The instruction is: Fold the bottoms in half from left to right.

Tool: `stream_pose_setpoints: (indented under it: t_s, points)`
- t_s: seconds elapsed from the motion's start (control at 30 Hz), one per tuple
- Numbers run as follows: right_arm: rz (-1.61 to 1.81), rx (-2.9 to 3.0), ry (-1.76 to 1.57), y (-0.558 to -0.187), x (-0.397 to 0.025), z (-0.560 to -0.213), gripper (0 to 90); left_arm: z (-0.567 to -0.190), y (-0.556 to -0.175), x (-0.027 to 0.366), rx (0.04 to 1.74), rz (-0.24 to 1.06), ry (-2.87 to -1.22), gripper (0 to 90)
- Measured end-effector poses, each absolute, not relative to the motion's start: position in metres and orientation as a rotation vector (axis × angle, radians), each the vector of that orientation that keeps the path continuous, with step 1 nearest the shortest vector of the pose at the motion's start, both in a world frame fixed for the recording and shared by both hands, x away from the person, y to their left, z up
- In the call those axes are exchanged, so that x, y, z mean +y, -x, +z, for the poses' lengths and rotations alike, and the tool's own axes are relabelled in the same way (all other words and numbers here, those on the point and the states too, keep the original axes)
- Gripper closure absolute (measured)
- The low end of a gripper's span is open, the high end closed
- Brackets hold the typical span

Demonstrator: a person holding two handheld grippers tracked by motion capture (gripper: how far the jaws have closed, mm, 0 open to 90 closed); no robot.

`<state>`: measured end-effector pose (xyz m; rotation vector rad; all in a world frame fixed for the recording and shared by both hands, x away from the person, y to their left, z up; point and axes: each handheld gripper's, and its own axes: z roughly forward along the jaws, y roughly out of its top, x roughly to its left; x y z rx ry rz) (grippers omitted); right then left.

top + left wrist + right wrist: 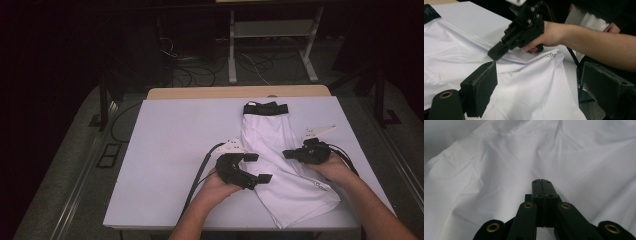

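White shorts (280,145) with a black waistband (266,108) lie on the white table (170,150), waistband at the far end and legs spread toward me. My left gripper (258,167) is open, its jaws wide apart just over the near left leg of the shorts (529,85). My right gripper (288,154) is shut, its tip low against a fold at the shorts' right side. In the left gripper view the right gripper (495,53) touches that fold. Its jaws (541,181) are pressed together over the cloth (499,170), with no cloth visible between them.
A wooden tabletop edge (240,92) shows behind the white table. Cables (200,70) and a white frame's legs (232,55) are on the floor beyond. The table's left half is bare white surface.
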<state>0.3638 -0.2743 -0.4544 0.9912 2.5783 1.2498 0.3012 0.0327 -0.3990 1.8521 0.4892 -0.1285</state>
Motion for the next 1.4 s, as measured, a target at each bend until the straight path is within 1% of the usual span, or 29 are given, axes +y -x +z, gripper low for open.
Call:
stream_pose_setpoints:
  t_s: [0.37, 0.4, 0.43, 0.5, 0.73, 0.77, 0.8, 0.9, 0.93, 0.97, 1.13, 1.17, 1.23, 1.27, 1.37, 1.4]
  points:
    - [1.212, 2.536, -1.049, -0.355, -0.292, -0.455, 88.2, -0.401, -0.303, 0.037, 0.508, -0.134, -1.836, 12.3]
    - [1.217, 2.505, -1.096, -0.353, -0.305, -0.457, 88.2, -0.401, -0.303, 0.039, 0.511, -0.129, -1.831, 12.4]
    - [1.217, 2.505, -1.096, -0.353, -0.305, -0.457, 88.2, -0.401, -0.303, 0.039, 0.511, -0.129, -1.831, 12.4]
    - [1.224, 2.483, -1.145, -0.351, -0.32, -0.461, 88.3, -0.4, -0.304, 0.042, 0.517, -0.123, -1.828, 12.3]
    - [1.259, 2.421, -1.208, -0.347, -0.336, -0.459, 88.3, -0.4, -0.305, 0.045, 0.529, -0.123, -1.82, 12.4]
    - [1.259, 2.421, -1.208, -0.347, -0.336, -0.459, 88.2, -0.4, -0.305, 0.045, 0.524, -0.123, -1.823, 12.4]
    - [1.364, 2.401, -1.164, -0.342, -0.331, -0.45, 86.6, -0.401, -0.305, 0.044, 0.527, -0.126, -1.821, 12.4]
    - [1.371, 2.468, -1.072, -0.337, -0.311, -0.439, 86.6, -0.403, -0.305, 0.043, 0.533, -0.131, -1.812, 12.4]
    - [1.371, 2.468, -1.072, -0.337, -0.311, -0.439, 86.6, -0.403, -0.305, 0.043, 0.533, -0.131, -1.812, 12.4]
    - [1.357, 2.533, -1.014, -0.334, -0.295, -0.437, 88.0, -0.403, -0.304, 0.044, 0.531, -0.129, -1.81, 12.4]
    - [1.313, 2.634, -0.955, -0.329, -0.28, -0.437, 88.3, -0.404, -0.303, 0.044, 0.53, -0.127, -1.817, 12.4]
    - [1.237, 2.704, -0.915, -0.326, -0.272, -0.44, 88.3, -0.404, -0.303, 0.044, 0.53, -0.127, -1.817, 12.4]
    - [1.237, 2.704, -0.915, -0.326, -0.272, -0.44, 88.4, -0.404, -0.303, 0.047, 0.532, -0.125, -1.813, 12.4]
    - [1.127, 2.749, -0.945, -0.325, -0.271, -0.449, 88.4, -0.404, -0.303, 0.047, 0.532, -0.125, -1.813, 12.4]
    - [1.131, 2.679, -1.031, -0.323, -0.292, -0.449, 88.5, -0.404, -0.303, 0.051, 0.543, -0.122, -1.8, 12.4]
    - [1.131, 2.679, -1.031, -0.323, -0.292, -0.449, 88.5, -0.404, -0.303, 0.051, 0.543, -0.122, -1.8, 12.3]
